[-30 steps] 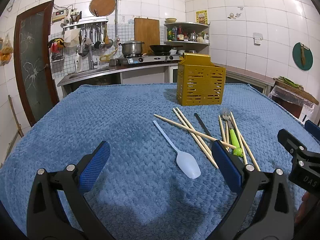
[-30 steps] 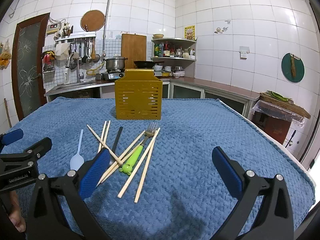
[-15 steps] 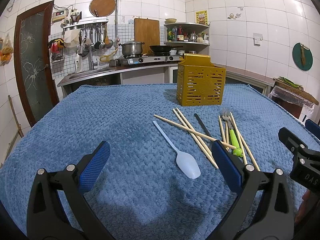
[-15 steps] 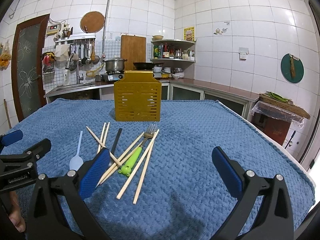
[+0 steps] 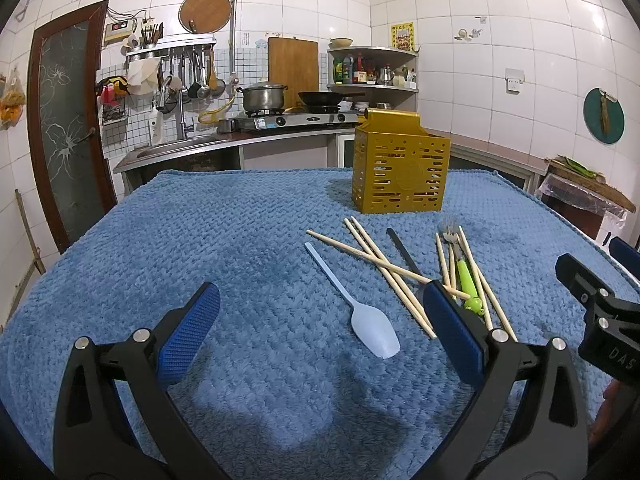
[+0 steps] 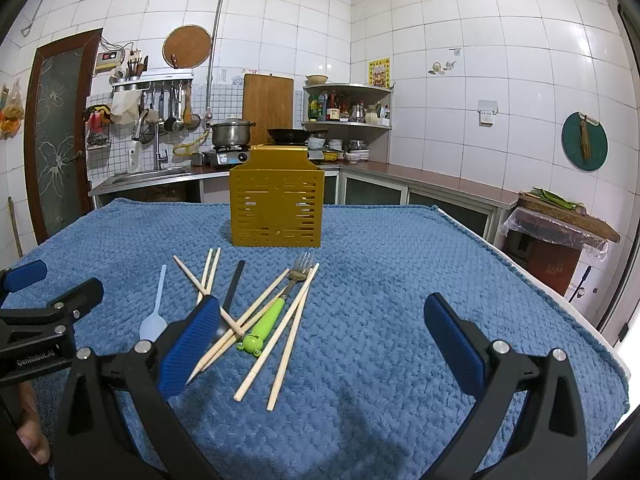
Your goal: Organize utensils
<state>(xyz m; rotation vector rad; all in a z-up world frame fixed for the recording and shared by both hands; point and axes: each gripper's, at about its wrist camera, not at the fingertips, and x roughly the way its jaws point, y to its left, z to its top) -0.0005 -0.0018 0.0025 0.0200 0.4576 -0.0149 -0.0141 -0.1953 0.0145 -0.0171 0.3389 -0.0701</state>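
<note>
Hovering spread and empty, my left gripper (image 5: 320,328) and right gripper (image 6: 320,336) flank chopsticks (image 6: 280,332), fork (image 6: 280,300), pale spoon (image 5: 374,334) and possibly a dark utensil before the yellow holder (image 6: 276,208) on the table (image 5: 160,240).

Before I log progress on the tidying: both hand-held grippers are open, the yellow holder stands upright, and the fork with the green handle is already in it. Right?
Not quite. The fork lies on the blue cloth among the chopsticks, not in the holder; the right wrist view shows it. The rest holds.
</note>
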